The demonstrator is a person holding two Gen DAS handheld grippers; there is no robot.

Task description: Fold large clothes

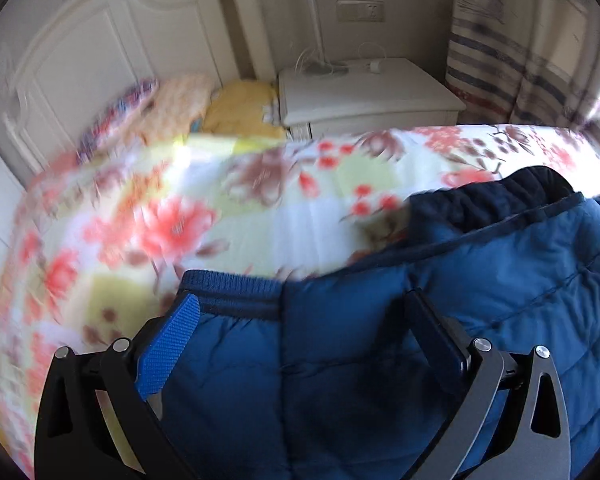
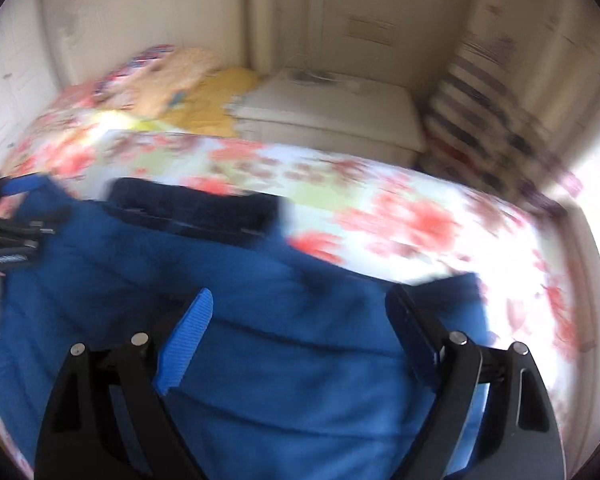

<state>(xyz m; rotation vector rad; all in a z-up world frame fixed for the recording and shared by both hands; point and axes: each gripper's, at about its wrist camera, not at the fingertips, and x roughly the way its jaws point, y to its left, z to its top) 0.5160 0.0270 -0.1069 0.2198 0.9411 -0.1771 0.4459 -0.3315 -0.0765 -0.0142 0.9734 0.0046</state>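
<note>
Now your left hand-held gripper (image 1: pixel 300 308) stands with its jaws spread wide over the navy-blue quilted puffer jacket (image 1: pixel 380 340), the padding bulging between the fingers; whether the pads press it, you cannot tell. Your right hand-held gripper (image 2: pixel 300 308) has its jaws apart above the same jacket, gripping nothing. That jacket lies spread on the bed's floral red-and-cream bedspread (image 1: pixel 172 220). Beyond stand a white bedside cabinet (image 1: pixel 364 92) and a striped curtain (image 1: pixel 512 64).

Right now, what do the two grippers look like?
Both match: the left gripper and right gripper each have black linkage arms with cut-outs and silver pivot pins, one ribbed blue pad on the left finger and a dark right finger. No cables or sleeves visible.
</note>
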